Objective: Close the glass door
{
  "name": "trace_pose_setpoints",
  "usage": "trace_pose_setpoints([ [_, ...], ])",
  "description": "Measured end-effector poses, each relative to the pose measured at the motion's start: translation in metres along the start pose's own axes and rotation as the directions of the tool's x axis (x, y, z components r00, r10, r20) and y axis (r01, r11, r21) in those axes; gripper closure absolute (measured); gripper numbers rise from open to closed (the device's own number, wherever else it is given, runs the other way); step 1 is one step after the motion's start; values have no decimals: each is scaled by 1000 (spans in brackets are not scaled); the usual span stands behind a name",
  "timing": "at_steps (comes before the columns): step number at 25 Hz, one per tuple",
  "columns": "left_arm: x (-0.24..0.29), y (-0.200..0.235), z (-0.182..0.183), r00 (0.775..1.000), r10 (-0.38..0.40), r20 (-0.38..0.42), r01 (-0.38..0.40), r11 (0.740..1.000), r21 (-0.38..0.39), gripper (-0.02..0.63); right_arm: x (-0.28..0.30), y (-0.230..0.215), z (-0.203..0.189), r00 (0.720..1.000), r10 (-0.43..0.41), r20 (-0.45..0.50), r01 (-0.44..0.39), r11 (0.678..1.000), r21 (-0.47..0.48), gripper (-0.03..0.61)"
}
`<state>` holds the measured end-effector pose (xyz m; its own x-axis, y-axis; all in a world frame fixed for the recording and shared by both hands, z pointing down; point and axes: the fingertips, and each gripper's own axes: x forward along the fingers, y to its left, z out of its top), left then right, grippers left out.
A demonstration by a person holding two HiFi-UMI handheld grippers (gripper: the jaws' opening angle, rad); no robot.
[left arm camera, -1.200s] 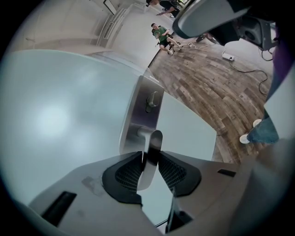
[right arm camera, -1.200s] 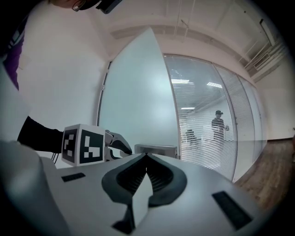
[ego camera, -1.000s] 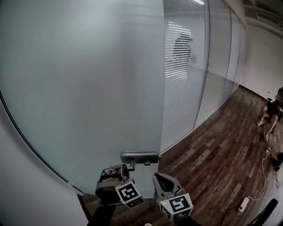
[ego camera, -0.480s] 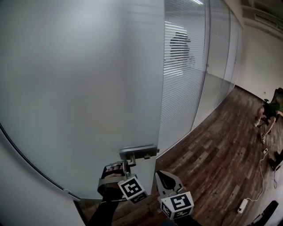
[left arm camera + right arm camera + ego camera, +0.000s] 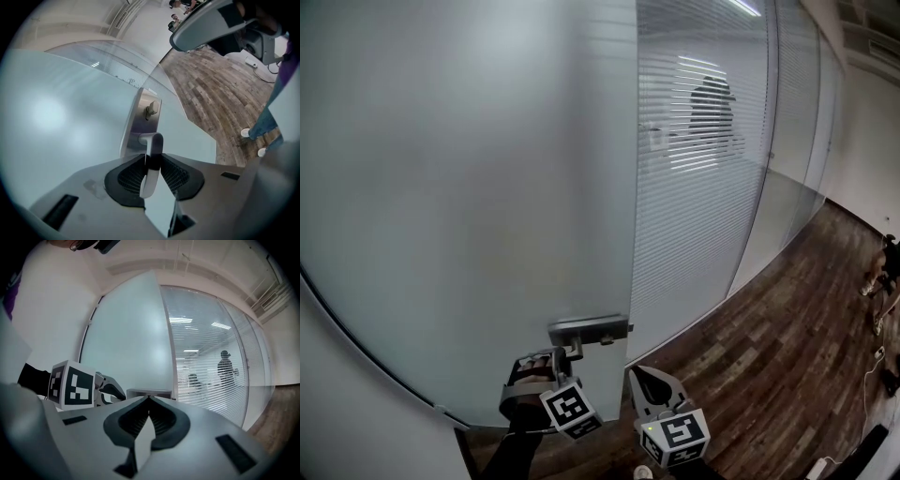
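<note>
The frosted glass door (image 5: 469, 187) fills the left of the head view, its free edge running down the middle. Low on that edge is its metal door handle (image 5: 589, 329). My left gripper (image 5: 565, 352) is shut on the handle's lever (image 5: 151, 154), with both pads pressed against it just below the metal plate (image 5: 140, 117). Right of it and a little lower, my right gripper (image 5: 649, 382) is shut with nothing in it and touches nothing. In the right gripper view its tips (image 5: 149, 399) meet, pointing level at the door (image 5: 131, 333) beside the left gripper's marker cube (image 5: 70, 385).
A glass partition with blinds (image 5: 703, 169) runs off to the right, with a person's silhouette (image 5: 712, 103) behind it. Dark wooden floor (image 5: 769, 375) lies to the right. A white wall and curved door frame (image 5: 356, 412) stand at the left. Shoes (image 5: 246, 133) show near the door.
The door has swung with my left gripper on its handle, and both grippers moved along with it. The blinds partition now fills more of the view, and the seated person at right has slid to the edge.
</note>
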<state>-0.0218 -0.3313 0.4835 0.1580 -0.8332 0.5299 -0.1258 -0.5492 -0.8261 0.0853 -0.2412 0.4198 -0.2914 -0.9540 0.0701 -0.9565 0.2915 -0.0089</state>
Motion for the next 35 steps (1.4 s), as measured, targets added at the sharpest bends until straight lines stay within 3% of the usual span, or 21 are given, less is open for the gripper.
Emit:
trace_pose_setpoints([
  [5, 26, 14, 1, 999, 17, -43, -18, 1000, -23, 511, 26, -24, 0, 997, 71, 0, -71, 997, -3, 581],
  [10, 47, 27, 0, 998, 47, -36, -49, 997, -56, 511, 45, -35, -6, 992, 127, -19, -128, 992, -15, 581],
  [16, 67, 46, 1, 997, 36, -62, -41, 996, -78, 511, 68, -48, -5, 988, 154, -19, -154, 988, 2, 581],
  [35, 125, 82, -5, 998, -55, 12, 57, 984, -167, 509, 189, -66, 4, 993, 111, -26, -111, 994, 21, 581],
])
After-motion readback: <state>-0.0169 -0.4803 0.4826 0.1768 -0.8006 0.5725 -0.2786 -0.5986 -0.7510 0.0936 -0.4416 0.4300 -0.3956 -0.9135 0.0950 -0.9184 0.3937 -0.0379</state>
